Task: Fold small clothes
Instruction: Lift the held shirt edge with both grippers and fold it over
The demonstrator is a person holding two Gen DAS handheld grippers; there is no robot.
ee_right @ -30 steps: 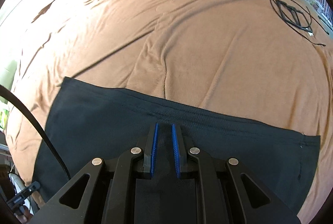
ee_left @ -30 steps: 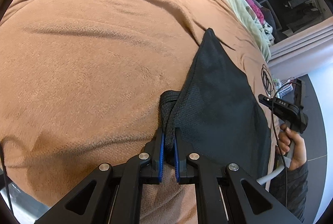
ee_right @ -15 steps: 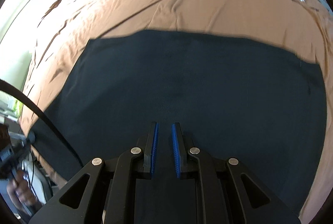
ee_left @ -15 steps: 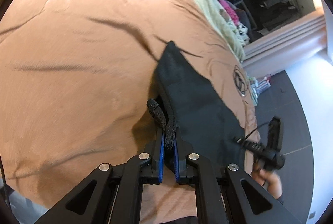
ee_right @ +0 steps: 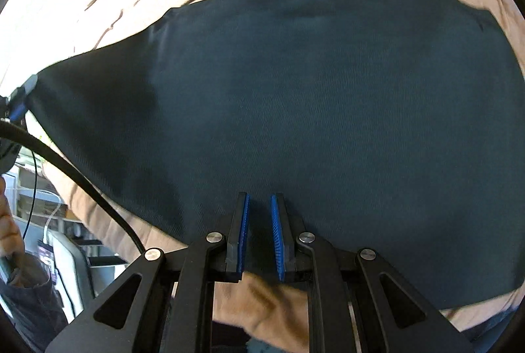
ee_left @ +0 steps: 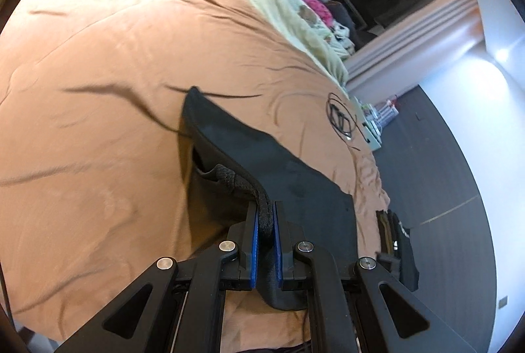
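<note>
Now left gripper [ee_left: 265, 241] has lifted the shorts [ee_left: 262, 156] waistband off the bed [ee_left: 98, 74], jaws clenched on it; right gripper [ee_right: 260, 234] clamps the far edge, mid-fold.

Plain black garment [ee_right: 311, 97] on a tan-brown bedspread [ee_left: 98, 90]; black grippers with blue finger pads [ee_right: 243, 234]; pale green blanket [ee_left: 285, 8] beyond
</note>
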